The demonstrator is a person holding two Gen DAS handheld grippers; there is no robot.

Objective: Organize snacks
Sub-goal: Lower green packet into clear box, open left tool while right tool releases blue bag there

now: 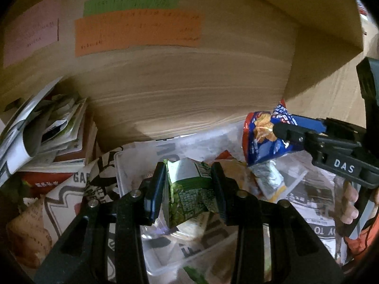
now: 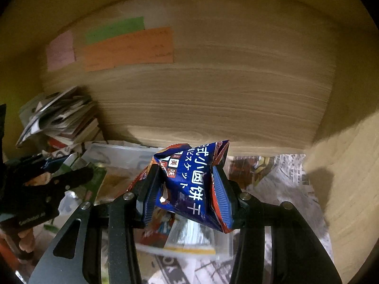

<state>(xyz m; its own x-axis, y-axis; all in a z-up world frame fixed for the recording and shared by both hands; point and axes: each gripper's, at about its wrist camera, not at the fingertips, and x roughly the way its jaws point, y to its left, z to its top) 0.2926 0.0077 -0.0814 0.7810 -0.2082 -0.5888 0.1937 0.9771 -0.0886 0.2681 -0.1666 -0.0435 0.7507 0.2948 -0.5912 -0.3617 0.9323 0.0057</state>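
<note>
At the far left of the left wrist view, a stack of books and papers [image 1: 47,127] leans against the wooden back panel [image 1: 189,90], which carries a pink note [image 1: 30,30], a green note [image 1: 130,3] and an orange note [image 1: 137,32]. Below the stack lie printed bags [image 1: 68,198] on the surface. In the middle, the left gripper [image 1: 188,189] is clamped on a green snack packet [image 1: 187,194], held above a clear plastic container [image 1: 151,255] that holds other wrapped snacks. To the right, the right gripper [image 1: 281,130] is clamped on a blue snack bag [image 1: 263,139], held just above the container's right edge, over a small silver and yellow packet [image 1: 272,182]. Fingers [image 1: 350,203] grip its handle at the far right, and newspaper [image 1: 317,198] covers the surface beneath. From the right wrist view, the blue snack bag [image 2: 191,184] sits crumpled between the right gripper's [image 2: 187,194] blue pads [image 2: 222,196], with newspaper [image 2: 284,179] spread to its right.
</note>
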